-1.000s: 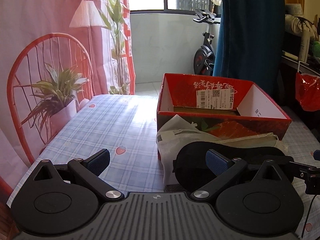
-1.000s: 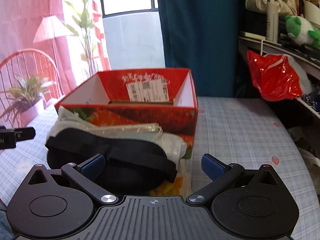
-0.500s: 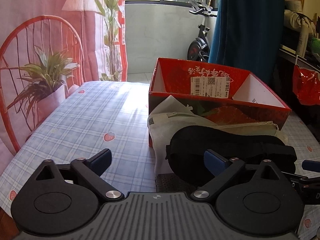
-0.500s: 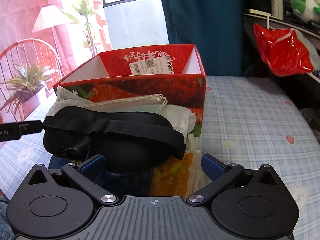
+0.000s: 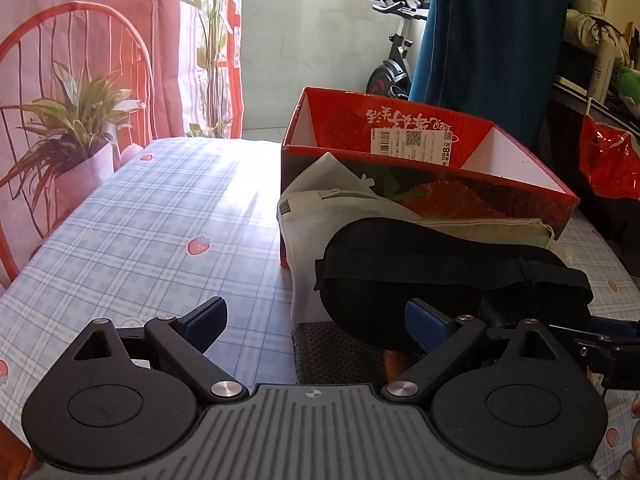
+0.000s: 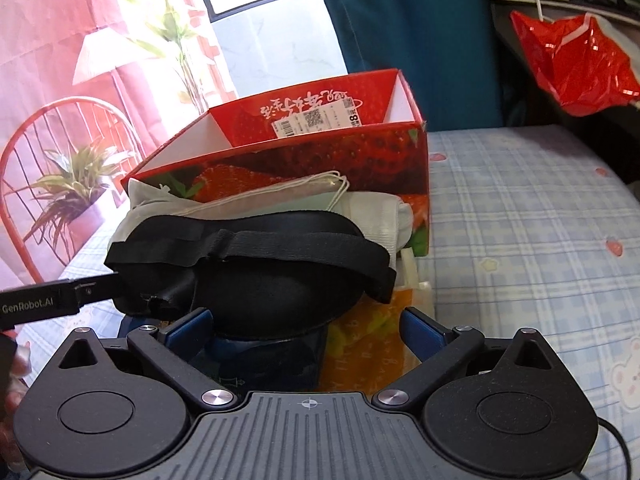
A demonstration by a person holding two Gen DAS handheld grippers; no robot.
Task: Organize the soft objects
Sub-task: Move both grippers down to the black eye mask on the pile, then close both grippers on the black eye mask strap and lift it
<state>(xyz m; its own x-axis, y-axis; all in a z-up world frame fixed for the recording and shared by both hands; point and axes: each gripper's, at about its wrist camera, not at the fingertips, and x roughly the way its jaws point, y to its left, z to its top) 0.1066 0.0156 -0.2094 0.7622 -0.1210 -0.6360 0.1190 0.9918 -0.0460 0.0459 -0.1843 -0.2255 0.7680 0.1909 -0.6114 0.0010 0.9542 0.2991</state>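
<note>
A black sleep mask [image 5: 448,276] [image 6: 256,268] tops a pile of soft things in front of a red strawberry box [image 5: 432,152] [image 6: 320,148]. Under it lie white mesh bags [image 5: 320,216] [image 6: 372,216], an orange-yellow packet [image 6: 368,332] and a dark blue item [image 6: 264,360]. My left gripper [image 5: 316,318] is open, its right finger against the mask's near edge. My right gripper [image 6: 306,322] is open, its jaws on either side of the pile's lower part. The left gripper's finger [image 6: 60,300] touches the mask's left end in the right wrist view.
The pile and box sit on a blue checked cloth [image 5: 160,216] [image 6: 520,232] with strawberry prints. A red plastic bag [image 6: 576,60] hangs at the right. A pink printed curtain [image 5: 80,60] and a teal curtain [image 5: 492,32] stand behind. The box looks empty inside.
Both grippers have moved closer to the pile and lower. The mask now fills more of each view. Both stay open.
</note>
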